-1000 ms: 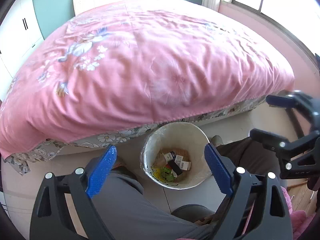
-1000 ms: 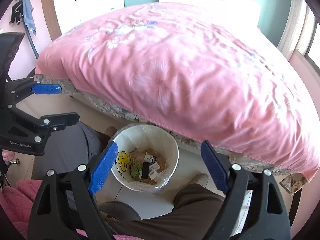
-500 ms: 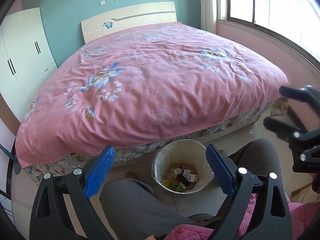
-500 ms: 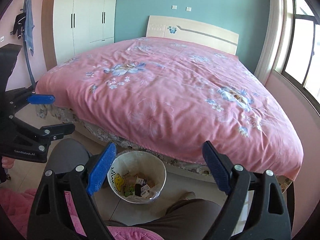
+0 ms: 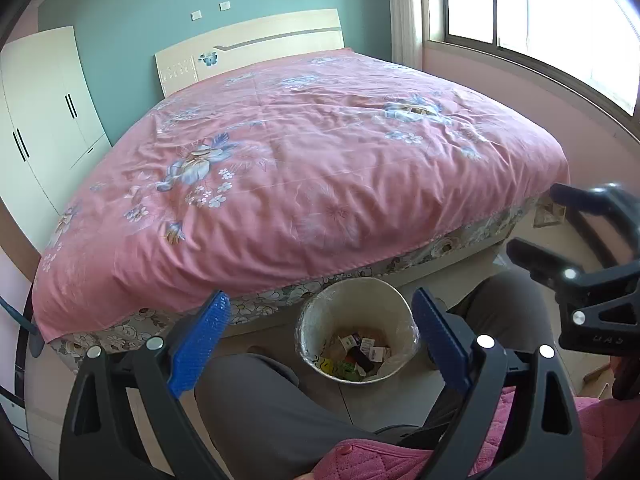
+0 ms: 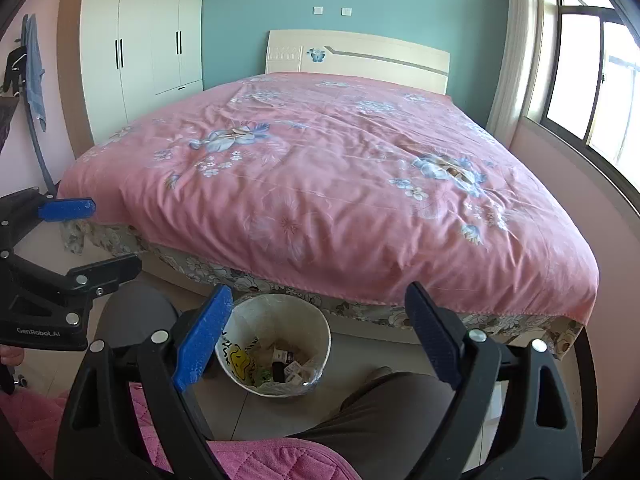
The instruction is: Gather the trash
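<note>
Both tools are found empty. The left hand-held gripper (image 5: pixel 320 344) is spread wide, with nothing between its blue pads; the right hand-held gripper (image 6: pixel 316 340) is likewise wide apart and carries nothing. Neither is in contact with any object.

The waste bin (image 5: pixel 310 320) is located on the floor, below and just ahead of both grippers, between the seated person's knees (image 5: pixel 256 392) and close against the foot of the bed (image 5: pixel 320 168). It is lined with a clear bag. Collected trash (image 5: pixel 360 354) is seen at its bottom: small cartons, a dark item and green scraps. In the right wrist view the same trash (image 6: pixel 286 364) lies low in the bin.

The step in hand is judged to be a search for further litter, a deposit appearing complete. No loose trash is identified with certainty on the bed cover. A small pale object (image 5: pixel 550 216) is noted on the floor beyond the far right corner of the bed; its nature cannot be told. The next move would call for a piece to be located and a gripper brought to it with jaws wide.

A wardrobe (image 6: pixel 136 52) stands far ahead to the left and a window (image 5: pixel 540 24) to the right. Access to the bin is narrowed by the knees and the overhanging bed skirt (image 6: pixel 360 308).
</note>
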